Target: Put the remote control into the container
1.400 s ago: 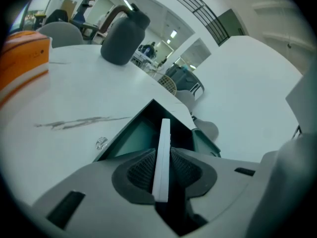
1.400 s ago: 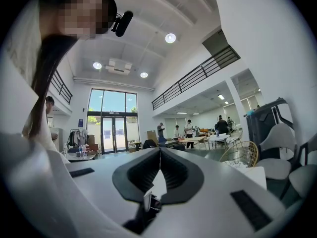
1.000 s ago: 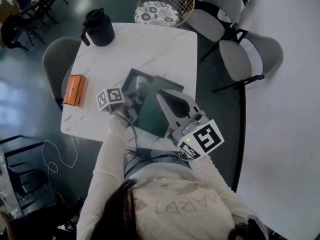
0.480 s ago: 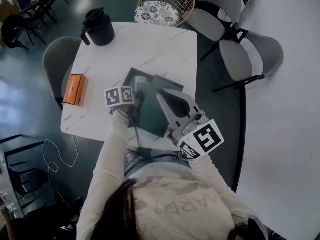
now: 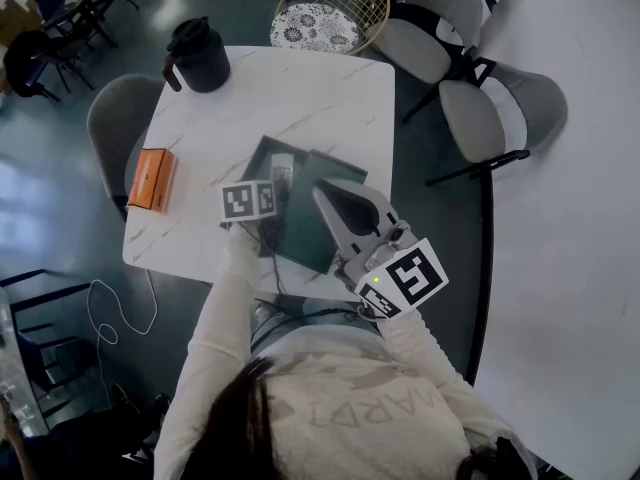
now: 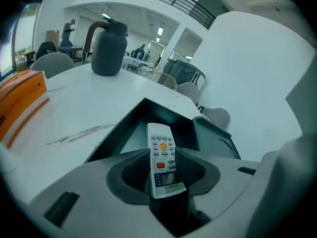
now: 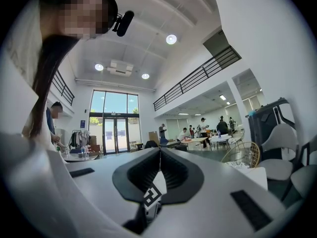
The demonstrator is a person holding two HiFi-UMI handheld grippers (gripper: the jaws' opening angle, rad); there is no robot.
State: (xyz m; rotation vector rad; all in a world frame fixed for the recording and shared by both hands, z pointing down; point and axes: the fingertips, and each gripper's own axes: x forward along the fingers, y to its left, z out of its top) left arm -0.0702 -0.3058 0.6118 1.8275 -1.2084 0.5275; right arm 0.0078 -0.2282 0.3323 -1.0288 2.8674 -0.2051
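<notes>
Left fingers: the left gripper (image 6: 162, 151) points down into the container (image 6: 124, 128). Its fingers have just been spreading and look released. The remote control (image 6: 161, 160) lies between the pads, which seem to flank it rather than clamp it.
Right fingers: the right gripper (image 7: 160, 151) is clenched on nothing, pads meeting in a thin line. It is held level, off to the side of the work.
Remote, place: face up, buttons and small display showing. The display end is between my left fingers and the far end reaches over the container's dark hollow. I cannot tell whether its back already rests on the container floor.
Container: dark, open-topped, on the white marbled table (image 5: 330, 98), with a dark flat panel (image 5: 325, 218) just beside it, possibly its lid.
Other items: an orange box (image 5: 151, 180) at the table's left edge and a dark jug (image 5: 197, 55) at the far corner, both well apart from the container.
Handling, judged: light, stiff plastic shell with smooth, fairly slippery sides. It needs little squeeze and should not flex.
Grip point, judged: across the two narrow long sides, near mid-body, clear of the buttons and display.
Risk, judged: if it is not yet fully down, releasing now could let it tip or clatter against the wall.
Stage, judged: release step, task nearly done.
</notes>
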